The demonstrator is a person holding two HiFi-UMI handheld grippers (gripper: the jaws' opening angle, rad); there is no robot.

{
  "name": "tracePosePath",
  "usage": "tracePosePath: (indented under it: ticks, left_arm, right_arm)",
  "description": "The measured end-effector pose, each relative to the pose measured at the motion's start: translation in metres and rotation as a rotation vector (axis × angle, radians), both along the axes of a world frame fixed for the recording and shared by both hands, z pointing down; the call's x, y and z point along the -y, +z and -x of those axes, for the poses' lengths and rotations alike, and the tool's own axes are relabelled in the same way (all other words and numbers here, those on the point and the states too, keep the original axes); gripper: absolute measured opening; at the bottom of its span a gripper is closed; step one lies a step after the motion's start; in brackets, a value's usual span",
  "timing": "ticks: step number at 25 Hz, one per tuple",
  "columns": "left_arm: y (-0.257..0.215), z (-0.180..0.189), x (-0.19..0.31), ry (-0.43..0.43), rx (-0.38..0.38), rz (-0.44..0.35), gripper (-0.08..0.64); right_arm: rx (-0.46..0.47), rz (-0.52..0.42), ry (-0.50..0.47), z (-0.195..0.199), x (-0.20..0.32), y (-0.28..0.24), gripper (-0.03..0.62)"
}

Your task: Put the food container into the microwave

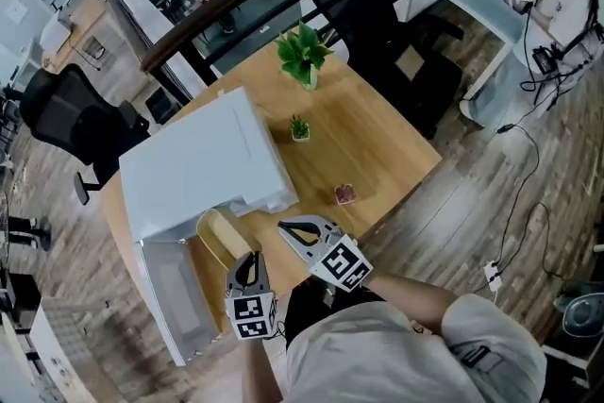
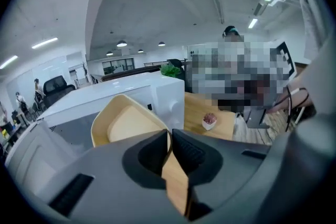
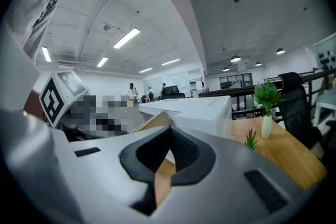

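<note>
Pinching the thin rim of the tan food container (image 1: 223, 234), left gripper (image 2: 170, 136) and right gripper (image 3: 167, 150) are holding it just in front of the open microwave (image 1: 203, 160), and it's looking light, rigid, likely slippery.

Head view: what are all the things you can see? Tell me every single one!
microwave: one, white, on the table, door open
food container: one, light wood colour, at the microwave's open front
leafy plant: one, green, white vase, table's far edge
small plant: one, green, white pot, mid-table
pink plant: one, pinkish, table's right edge
table: one, light wood, centre
office chairs: two, black, left of and beyond the table
other person: one, white top, top right
left gripper: one, dark grey, shut on the food container
right gripper: one, pale grey, shut on the food container
</note>
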State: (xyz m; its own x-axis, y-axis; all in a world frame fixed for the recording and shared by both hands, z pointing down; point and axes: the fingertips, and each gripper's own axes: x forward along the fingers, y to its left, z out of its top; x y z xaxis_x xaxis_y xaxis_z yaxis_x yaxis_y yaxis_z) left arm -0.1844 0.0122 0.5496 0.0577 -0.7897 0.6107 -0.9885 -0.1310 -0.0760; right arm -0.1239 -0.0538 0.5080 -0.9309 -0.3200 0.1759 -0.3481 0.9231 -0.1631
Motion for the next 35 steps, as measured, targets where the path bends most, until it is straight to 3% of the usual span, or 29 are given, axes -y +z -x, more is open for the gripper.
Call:
tracePosePath:
  ticks: [7, 17, 22, 35]
  left_arm:
    - [0.016, 0.017, -0.013, 0.129, -0.022, 0.039, 0.038]
    - [0.040, 0.040, -0.019, 0.334, 0.066, 0.083, 0.043]
    - [0.045, 0.062, -0.013, 0.365, 0.089, 0.099, 0.038]
    - [0.065, 0.100, 0.012, 0.396, 0.146, 0.136, 0.038]
  right_arm:
    - [-0.025, 0.015, 0.139, 0.010, -0.004, 0.021, 0.003]
    - [-0.039, 0.020, 0.311, 0.023, -0.011, 0.039, 0.003]
    - [-0.050, 0.060, 0.373, 0.032, -0.019, 0.054, 0.003]
    - [-0.062, 0.084, 0.404, 0.059, -0.021, 0.074, 0.003]
